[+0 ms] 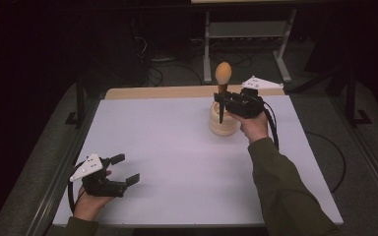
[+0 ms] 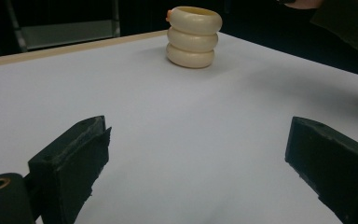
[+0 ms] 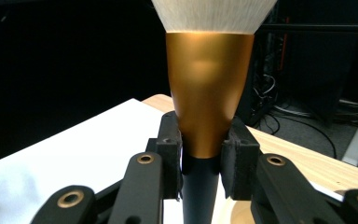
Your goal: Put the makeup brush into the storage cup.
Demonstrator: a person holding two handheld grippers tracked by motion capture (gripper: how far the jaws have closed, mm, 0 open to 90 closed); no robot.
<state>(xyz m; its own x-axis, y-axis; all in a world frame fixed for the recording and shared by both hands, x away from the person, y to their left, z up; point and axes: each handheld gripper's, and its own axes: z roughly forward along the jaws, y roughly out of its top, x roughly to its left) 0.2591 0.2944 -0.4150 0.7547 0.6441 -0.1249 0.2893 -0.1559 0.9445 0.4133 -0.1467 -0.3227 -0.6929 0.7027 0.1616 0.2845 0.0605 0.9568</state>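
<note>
Makeup brush [image 1: 222, 81] is hanging upright, bristles up, handle tip just above the cream ribbed holder [image 1: 223, 123] at 1 o'clock on the white table [image 1: 177, 147]. Right gripper [image 1: 221, 101] is clamping its jaws on the brush where gold ferrule meets black handle [image 3: 200, 186]. Likely placing or lifting: keeping it vertical, centered over the opening, avoiding the rim. Left gripper [image 1: 128, 169] is idling at 7 o'clock, jaws spread, empty, well apart. Nothing blocking.

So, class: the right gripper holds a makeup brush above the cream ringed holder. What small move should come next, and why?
Probably lower the brush straight down. The right gripper is shut on its handle, bristles up, with the handle end just over the mouth of the holder. The left gripper rests open, far off.
</note>
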